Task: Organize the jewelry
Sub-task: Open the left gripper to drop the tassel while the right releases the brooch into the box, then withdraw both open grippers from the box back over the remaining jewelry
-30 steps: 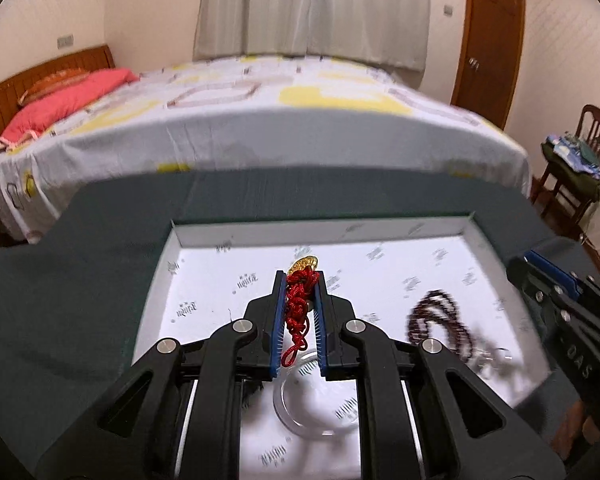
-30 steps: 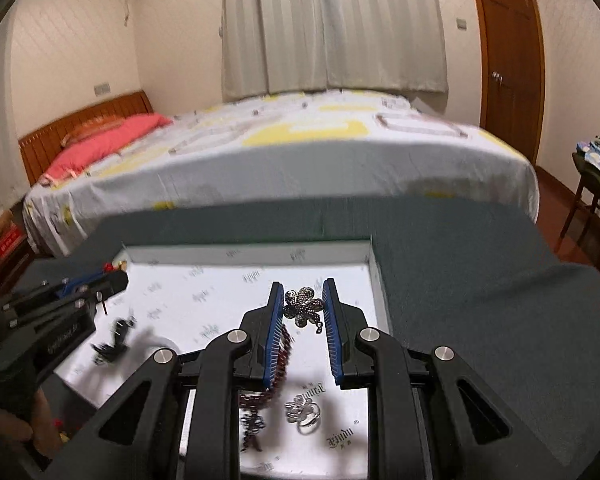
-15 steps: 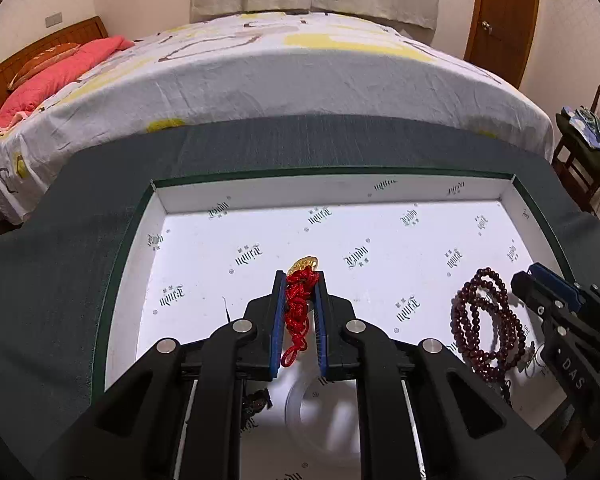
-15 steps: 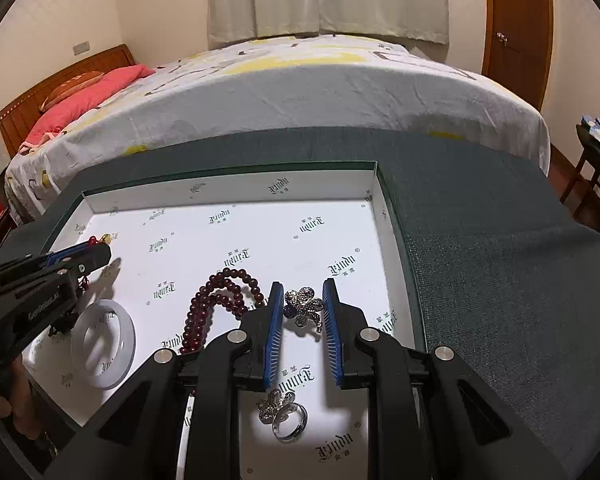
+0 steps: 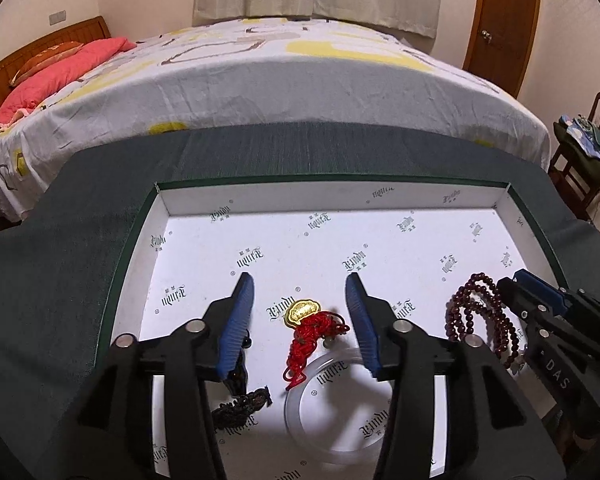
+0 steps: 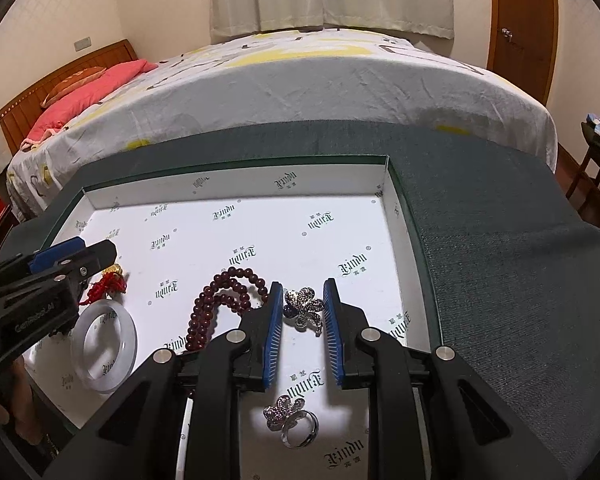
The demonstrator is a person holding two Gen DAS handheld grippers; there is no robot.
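Left gripper (image 5: pixel 300 304) jaws, just opened, straddle a red knotted-cord charm with gold pendant (image 5: pixel 312 330) lying in the white printed tray (image 5: pixel 332 208); right gripper (image 6: pixel 302 308) jaws pinch a silver flower brooch (image 6: pixel 303 307) beside dark red beads (image 6: pixel 220 304).

Both grippers, left gripper (image 5: pixel 300 320) and right gripper (image 6: pixel 303 312), are matte black plastic linkages with round silver screw heads at the pivots. Ribbed blue pads line the jaws. White lettering marks each one's side.
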